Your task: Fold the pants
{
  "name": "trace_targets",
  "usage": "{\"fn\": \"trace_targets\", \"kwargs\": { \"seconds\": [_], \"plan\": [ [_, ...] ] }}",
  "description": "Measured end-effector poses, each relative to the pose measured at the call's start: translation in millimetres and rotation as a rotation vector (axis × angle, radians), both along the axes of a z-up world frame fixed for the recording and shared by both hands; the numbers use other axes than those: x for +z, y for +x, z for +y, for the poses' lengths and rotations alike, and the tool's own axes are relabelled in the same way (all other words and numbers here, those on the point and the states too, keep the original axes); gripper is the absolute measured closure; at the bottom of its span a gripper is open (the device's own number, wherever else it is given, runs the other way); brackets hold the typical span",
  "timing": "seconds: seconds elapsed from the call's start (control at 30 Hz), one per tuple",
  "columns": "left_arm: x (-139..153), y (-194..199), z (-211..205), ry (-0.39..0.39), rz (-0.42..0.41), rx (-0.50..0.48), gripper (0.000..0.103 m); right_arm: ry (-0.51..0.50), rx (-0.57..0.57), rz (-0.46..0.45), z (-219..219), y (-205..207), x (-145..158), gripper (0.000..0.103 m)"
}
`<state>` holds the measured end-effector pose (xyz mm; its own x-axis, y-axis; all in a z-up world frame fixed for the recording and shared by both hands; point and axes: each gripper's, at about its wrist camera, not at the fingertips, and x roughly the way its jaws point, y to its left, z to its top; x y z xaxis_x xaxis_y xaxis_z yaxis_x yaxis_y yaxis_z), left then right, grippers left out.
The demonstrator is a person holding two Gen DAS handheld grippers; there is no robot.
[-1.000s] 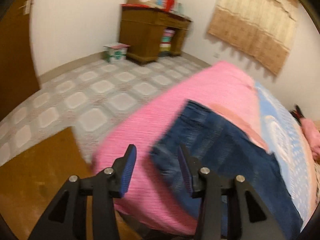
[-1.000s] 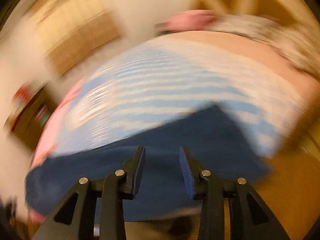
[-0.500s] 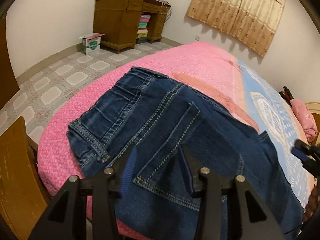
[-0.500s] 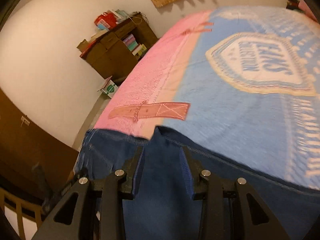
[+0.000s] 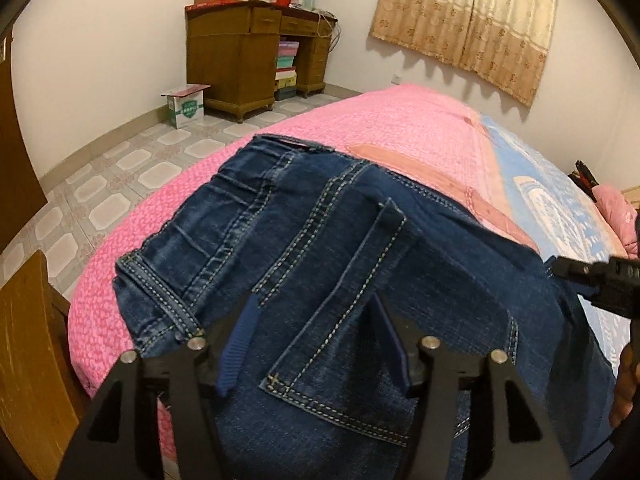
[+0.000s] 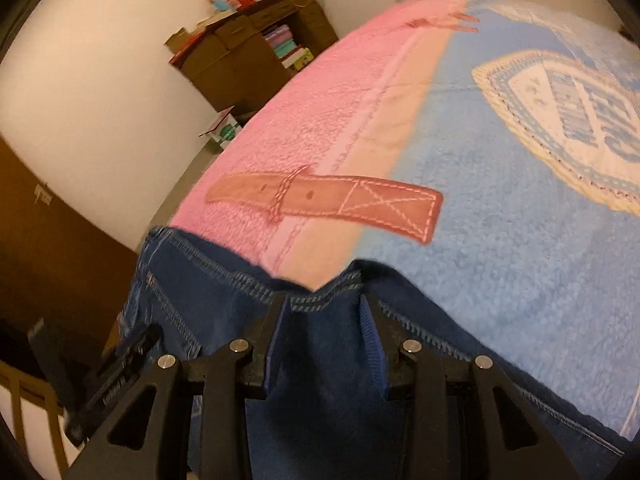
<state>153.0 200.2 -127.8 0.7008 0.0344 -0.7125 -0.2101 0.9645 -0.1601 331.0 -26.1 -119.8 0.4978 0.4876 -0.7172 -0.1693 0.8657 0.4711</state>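
The dark blue denim pants (image 5: 320, 264) lie flat on the bed's pink and light-blue blanket (image 5: 400, 128), waistband toward ten o'clock in the left wrist view, back pocket up. The left tool (image 5: 312, 344) hangs over that pocket; its jaws have just been opening and stand apart, with denim below them but nothing pinched. The right tool (image 6: 324, 336) sits above the pants' far seam edge at six o'clock in its own view, jaws apart, pads clear of the cloth. A brown wooden desk (image 5: 256, 60) stands at twelve o'clock against the white wall.
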Motion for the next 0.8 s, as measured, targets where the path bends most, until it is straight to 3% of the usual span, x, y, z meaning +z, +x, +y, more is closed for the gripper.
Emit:
{"fn": "trace_targets", "kwargs": {
  "seconds": [0.03,0.1,0.17,0.27,0.3,0.43,0.5,0.6,0.8],
  "plan": [
    [0,0,0,0.003,0.001,-0.002,0.041,0.024,0.006,0.024,-1,5,-4,0.066],
    [1,1,1,0.006,-0.002,-0.008,0.041,-0.013,0.022,0.024,1,4,-6,0.09],
    [2,2,4,-0.002,-0.006,-0.006,0.041,-0.015,0.037,0.005,-4,-1,-3,0.098],
    [4,4,4,0.008,-0.013,0.007,0.04,0.081,-0.051,-0.04,-28,1,12,0.101],
    [4,6,3,0.023,-0.012,0.009,0.035,0.129,-0.096,-0.054,-38,6,17,0.101],
    [-2,12,1,0.057,0.002,0.016,0.026,0.162,-0.213,-0.1,-55,25,22,0.103],
    [0,13,-1,0.072,0.008,0.018,0.026,0.172,-0.244,-0.069,-56,34,16,0.103],
    [3,11,1,0.057,-0.009,0.017,0.026,0.241,-0.18,-0.065,-52,20,23,0.102],
    [3,5,8,0.006,-0.013,0.027,0.026,0.079,-0.094,-0.032,-38,2,16,0.101]
  ]
}}
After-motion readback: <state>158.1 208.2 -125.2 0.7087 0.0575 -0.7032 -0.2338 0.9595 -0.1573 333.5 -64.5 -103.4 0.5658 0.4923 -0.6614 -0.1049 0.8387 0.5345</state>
